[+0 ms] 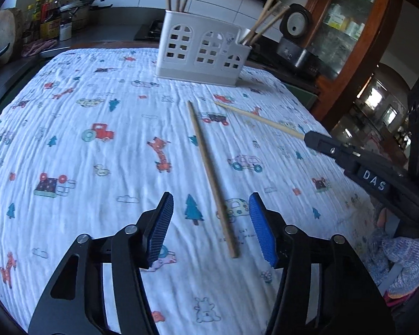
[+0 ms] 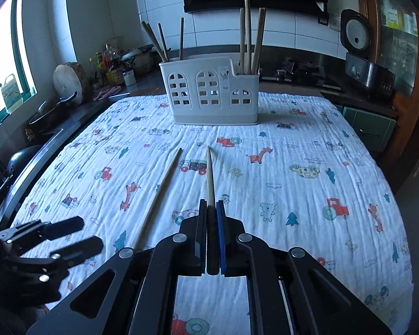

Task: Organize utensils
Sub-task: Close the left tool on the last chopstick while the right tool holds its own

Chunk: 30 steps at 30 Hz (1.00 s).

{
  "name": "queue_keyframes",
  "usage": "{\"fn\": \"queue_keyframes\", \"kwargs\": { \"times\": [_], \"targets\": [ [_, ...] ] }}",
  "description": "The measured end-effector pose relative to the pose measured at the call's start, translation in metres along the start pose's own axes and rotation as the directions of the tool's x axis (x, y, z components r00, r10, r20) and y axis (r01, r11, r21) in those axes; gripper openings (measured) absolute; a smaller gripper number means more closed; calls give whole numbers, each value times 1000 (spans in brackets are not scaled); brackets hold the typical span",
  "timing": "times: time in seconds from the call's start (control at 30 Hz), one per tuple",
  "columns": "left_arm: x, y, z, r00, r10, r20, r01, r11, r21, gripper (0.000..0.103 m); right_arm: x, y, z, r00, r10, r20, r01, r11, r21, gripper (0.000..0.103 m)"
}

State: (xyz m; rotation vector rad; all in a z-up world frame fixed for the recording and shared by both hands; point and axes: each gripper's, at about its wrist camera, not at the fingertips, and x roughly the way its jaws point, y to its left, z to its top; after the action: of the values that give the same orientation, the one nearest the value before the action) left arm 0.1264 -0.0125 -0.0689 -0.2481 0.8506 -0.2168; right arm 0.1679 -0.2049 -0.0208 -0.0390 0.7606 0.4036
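1. The right gripper [image 2: 211,206] is clenched on a chopstick [image 2: 209,173], pinching it by its thick end so nearly its whole length sticks out ahead. Held that far back, I'd expect the tip to swing or droop in the pads and miss a slot when it reaches the holder.
2. The white utensil holder [image 2: 213,92] stands at the far side of the table on the patterned cloth [image 2: 307,195], with chopsticks already upright in its left and right compartments. A slanted entry could knock against those or nudge the light holder backwards.
3. The left gripper [image 1: 211,215] is released, jaws wide apart, hovering low over the near end of the second chopstick [image 1: 212,173], which lies loose on the cloth between the blue pads [image 1: 261,229] but nearer the right one.
4. Closing off-centre like that could roll the stick away, or pinch up a fold of the crinkled cloth with it.
5. Both grippers point toward the far side, the right one well right of the left, its held stick aimed roughly at the holder.
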Motion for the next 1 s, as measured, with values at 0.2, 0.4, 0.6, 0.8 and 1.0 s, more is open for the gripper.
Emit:
{"fn": "queue_keyframes", "kwargs": {
  "times": [0.2,0.4,0.6,0.8,1.0],
  "targets": [
    [32,-10,-2,997,13,-73,-13,1000,7,26,-22,-8,6,998,21,59,-21,1000,1,6],
    [44,-11,-1,994,32,-100,-32,999,0,15,-29,-13,6,996,40,78,-41,999,16,7],
    [47,-16,-2,991,87,-106,-84,996,29,10,-28,-13,5,996,46,77,-47,999,15,7],
    [37,-15,3,991,81,-104,-78,996,33,9,-33,-13,9,995,41,89,-42,999,14,7],
    [3,-15,21,997,71,-22,-70,996,53,7,-40,-13,20,993,28,112,-28,1000,-5,7]
  ]
}}
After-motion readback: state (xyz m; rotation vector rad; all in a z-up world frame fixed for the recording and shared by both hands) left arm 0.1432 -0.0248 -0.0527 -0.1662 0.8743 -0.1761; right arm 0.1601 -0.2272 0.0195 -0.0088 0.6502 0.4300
